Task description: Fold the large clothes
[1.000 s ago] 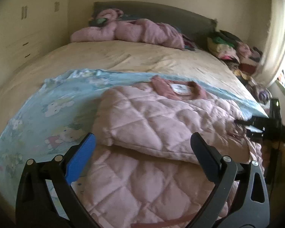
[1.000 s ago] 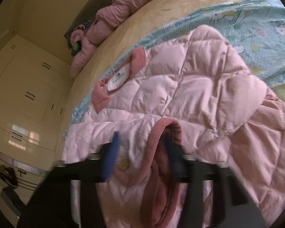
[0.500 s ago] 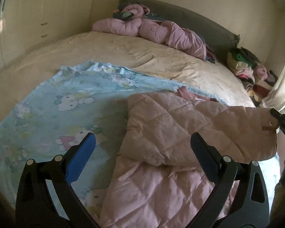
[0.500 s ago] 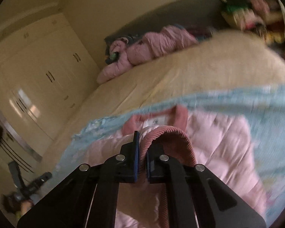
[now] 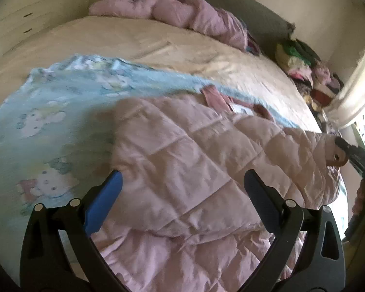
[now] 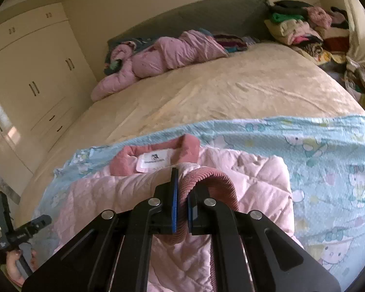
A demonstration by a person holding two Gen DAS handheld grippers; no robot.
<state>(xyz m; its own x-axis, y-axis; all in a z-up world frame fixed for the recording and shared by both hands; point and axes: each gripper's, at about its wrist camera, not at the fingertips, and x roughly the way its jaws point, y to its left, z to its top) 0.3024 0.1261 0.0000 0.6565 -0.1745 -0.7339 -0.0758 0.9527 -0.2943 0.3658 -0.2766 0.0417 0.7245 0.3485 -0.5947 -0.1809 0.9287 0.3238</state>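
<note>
A pale pink quilted jacket (image 5: pixel 187 160) lies on a light blue cartoon-print sheet (image 5: pixel 43 112) on the bed, its darker pink collar and white label (image 6: pixel 155 161) at the far end. My left gripper (image 5: pixel 182 185) is open and empty, hovering over the jacket's near part. My right gripper (image 6: pixel 181 194) is shut on the jacket's ribbed dark pink cuff (image 6: pixel 211 177) and holds the sleeve over the jacket body. In the left wrist view the right gripper (image 5: pixel 352 153) shows at the right edge, holding the sleeve end.
The cream bedspread (image 6: pixel 231 90) covers the far half of the bed. Another pink jacket (image 6: pixel 172 51) lies by the grey headboard. A pile of folded clothes (image 6: pixel 301 31) is stacked at the far right. White wardrobes (image 6: pixel 31 68) line the left wall.
My right gripper has carried the cuff and sleeve across the jacket body and now holds it lower, near the collar. The left gripper has shifted its view but stays open.
</note>
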